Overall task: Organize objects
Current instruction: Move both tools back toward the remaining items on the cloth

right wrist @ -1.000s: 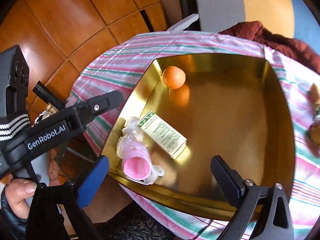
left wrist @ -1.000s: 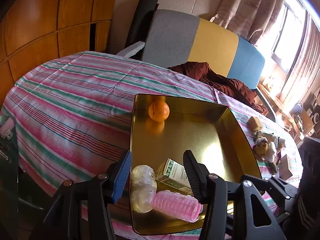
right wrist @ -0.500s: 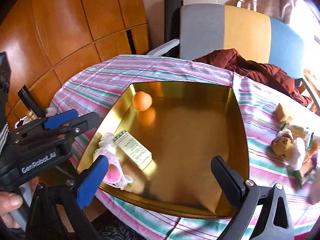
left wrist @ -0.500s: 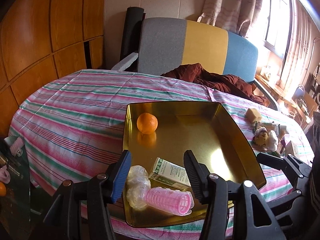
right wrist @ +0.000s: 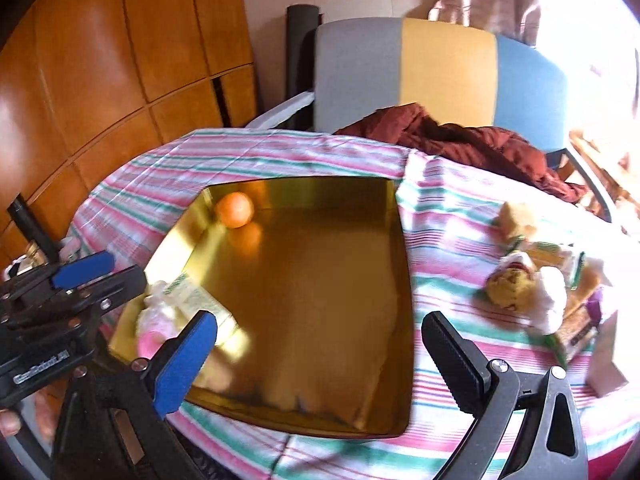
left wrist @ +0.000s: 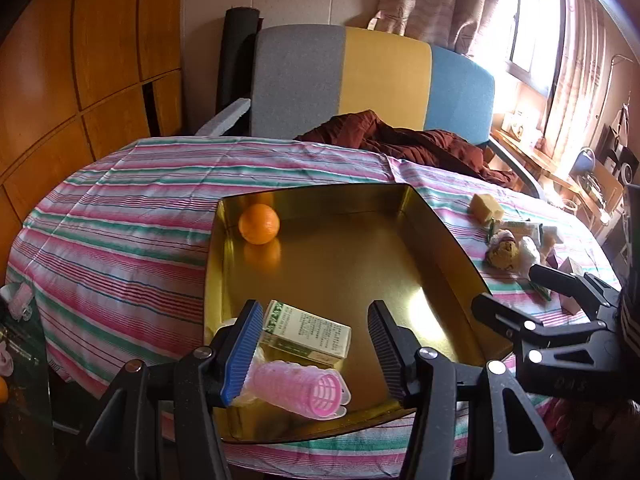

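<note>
- Both of my hand-held grippers hang wide open with nothing in them: the left hand-held gripper [left wrist: 312, 344] sits low over the near corner of the tray [left wrist: 452, 240], the right hand-held gripper [right wrist: 320, 356] over the tray's near edge.
- In the tray I see an orange [left wrist: 259, 224] at the far corner, and a box [left wrist: 306, 334] and pink roller [left wrist: 300, 388] bunched at the near corner, touching.
- The unsorted pile [right wrist: 532, 284] lies on the counter [left wrist: 120, 232] to the right of the tray, near the right gripper. It is packed tight, so I judge that a grab there may catch two things or knock one off the counter's edge.
- The right view is blurred, so I could misjudge my reach.
- The orange could roll if the tray is bumped.
- The two grippers are close; crossing them risks a knock.
</note>
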`<state>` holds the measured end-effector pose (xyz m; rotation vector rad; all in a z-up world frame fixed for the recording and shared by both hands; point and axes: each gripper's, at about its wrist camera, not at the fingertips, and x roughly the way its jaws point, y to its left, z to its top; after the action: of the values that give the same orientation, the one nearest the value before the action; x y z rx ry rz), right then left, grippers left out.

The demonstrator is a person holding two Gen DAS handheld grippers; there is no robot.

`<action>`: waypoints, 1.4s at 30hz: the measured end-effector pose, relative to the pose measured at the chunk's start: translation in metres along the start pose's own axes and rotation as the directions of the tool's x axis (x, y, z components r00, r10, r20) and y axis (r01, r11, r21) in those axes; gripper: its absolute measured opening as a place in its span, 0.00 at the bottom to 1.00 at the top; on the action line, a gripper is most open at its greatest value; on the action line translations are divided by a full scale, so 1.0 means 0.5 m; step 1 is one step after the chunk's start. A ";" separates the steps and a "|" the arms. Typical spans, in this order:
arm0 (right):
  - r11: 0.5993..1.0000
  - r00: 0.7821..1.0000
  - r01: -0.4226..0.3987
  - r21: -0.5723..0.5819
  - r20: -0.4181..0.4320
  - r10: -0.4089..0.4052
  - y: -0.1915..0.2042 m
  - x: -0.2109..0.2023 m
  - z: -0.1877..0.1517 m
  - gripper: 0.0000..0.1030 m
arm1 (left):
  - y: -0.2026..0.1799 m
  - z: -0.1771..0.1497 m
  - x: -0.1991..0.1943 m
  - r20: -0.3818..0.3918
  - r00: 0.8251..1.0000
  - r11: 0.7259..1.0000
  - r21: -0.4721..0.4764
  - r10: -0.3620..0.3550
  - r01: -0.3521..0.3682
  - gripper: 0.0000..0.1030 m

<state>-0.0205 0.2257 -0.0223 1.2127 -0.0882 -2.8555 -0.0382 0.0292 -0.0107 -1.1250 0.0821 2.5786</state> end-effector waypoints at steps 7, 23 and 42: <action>0.995 0.997 0.068 0.077 -0.044 -0.065 -0.098 0.005 -0.016 1.00 | -0.022 0.001 0.006 -0.011 0.999 0.999 0.027 -0.031 0.031 0.54; 0.831 0.900 0.406 0.381 -0.008 -0.436 -0.520 -0.093 0.010 1.00 | -0.178 0.040 0.028 -0.035 0.988 0.968 0.198 -0.149 0.153 0.54; 0.776 0.967 0.219 0.591 -0.024 -0.255 -0.611 -0.075 -0.051 1.00 | -0.433 0.140 0.244 -0.265 0.913 0.913 0.183 -0.311 0.364 0.52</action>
<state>0.0200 0.5316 -0.0337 1.2902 -0.9665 -3.2017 -0.0964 0.2795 -0.0343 -1.2233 0.2127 2.0663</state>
